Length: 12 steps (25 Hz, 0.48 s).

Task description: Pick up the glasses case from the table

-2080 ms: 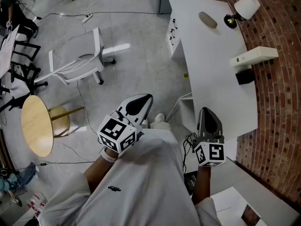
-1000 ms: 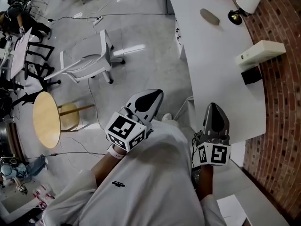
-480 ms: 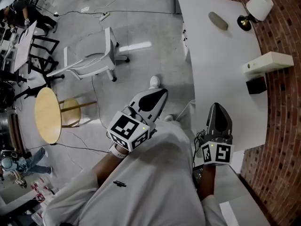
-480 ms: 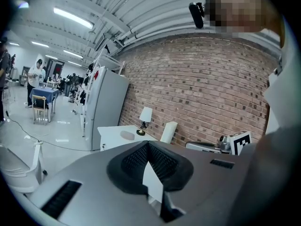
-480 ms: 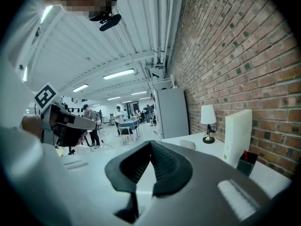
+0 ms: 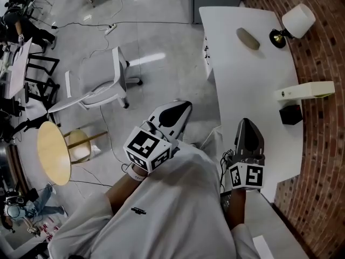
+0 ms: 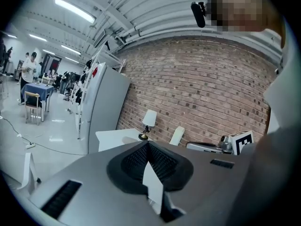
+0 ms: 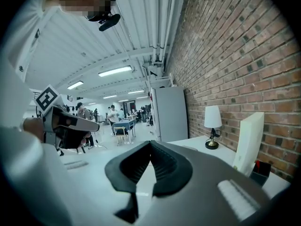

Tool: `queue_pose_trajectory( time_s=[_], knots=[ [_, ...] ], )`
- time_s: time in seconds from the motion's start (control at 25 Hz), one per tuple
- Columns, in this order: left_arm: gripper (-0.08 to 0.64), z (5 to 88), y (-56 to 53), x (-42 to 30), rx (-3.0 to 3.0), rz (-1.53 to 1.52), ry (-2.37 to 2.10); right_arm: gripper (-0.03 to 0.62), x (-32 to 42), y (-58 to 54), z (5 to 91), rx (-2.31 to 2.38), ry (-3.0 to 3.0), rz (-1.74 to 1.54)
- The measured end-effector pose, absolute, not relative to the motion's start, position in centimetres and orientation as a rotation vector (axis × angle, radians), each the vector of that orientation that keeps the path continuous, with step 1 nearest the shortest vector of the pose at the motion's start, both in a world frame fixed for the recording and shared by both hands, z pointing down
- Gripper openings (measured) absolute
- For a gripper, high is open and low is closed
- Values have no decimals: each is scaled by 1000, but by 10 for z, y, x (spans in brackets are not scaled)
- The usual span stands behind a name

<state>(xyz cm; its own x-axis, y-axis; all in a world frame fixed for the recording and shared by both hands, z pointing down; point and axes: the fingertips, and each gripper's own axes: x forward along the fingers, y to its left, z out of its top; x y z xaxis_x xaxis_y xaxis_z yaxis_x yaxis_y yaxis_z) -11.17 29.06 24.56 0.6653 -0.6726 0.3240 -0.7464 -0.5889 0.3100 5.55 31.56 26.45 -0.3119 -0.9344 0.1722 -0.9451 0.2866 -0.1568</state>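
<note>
While held low by the body in head view, left claw (image 6: 171, 114) and right claw (image 6: 249, 136) pinched together, empty. Glasses case (image 6: 248, 38) far off at far end of white surface (image 6: 245, 96), just left of lamp (image 6: 294, 21).

Left gripper view: pads meeting, nothing between.

Right gripper view: likewise closed. Risk: arriving unopened, shoving case toward lamp.

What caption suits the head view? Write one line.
Shut left gripper and shut right gripper by the near end of the white table; glasses case lies untouched near the lamp.
</note>
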Motion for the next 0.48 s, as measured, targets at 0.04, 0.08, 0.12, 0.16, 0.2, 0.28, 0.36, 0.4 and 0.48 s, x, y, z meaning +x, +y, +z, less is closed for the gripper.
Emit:
queue_pose_trajectory(
  time_s=[0.04, 0.08, 0.12, 0.16, 0.2, 0.28, 0.36, 0.4, 0.48],
  knots=[
    [6, 245, 277, -115, 2466, 242, -1097, 11, 51, 303, 263, 1822, -2472, 355],
    [6, 244, 263, -119, 2472, 246, -1082, 11, 48, 290, 261, 1834, -2464, 356],
    [6, 243, 249, -122, 2478, 249, -1066, 11, 44, 278, 259, 1849, -2456, 355],
    [6, 241, 236, -126, 2484, 250, -1052, 11, 41, 265, 255, 1865, -2449, 352],
    [6, 239, 222, -129, 2491, 248, -1040, 11, 38, 253, 252, 1882, -2440, 349],
    [6, 235, 192, -137, 2503, 238, -1021, 11, 33, 229, 249, 1917, -2415, 347],
    [6, 233, 164, -146, 2513, 230, -1007, 11, 27, 205, 249, 1951, -2389, 353],
    [6, 232, 151, -152, 2517, 228, -1001, 11, 23, 194, 249, 1966, -2378, 356],
    [8, 230, 128, -165, 2522, 225, -989, 11, 14, 172, 248, 1987, -2361, 355]
  ],
)
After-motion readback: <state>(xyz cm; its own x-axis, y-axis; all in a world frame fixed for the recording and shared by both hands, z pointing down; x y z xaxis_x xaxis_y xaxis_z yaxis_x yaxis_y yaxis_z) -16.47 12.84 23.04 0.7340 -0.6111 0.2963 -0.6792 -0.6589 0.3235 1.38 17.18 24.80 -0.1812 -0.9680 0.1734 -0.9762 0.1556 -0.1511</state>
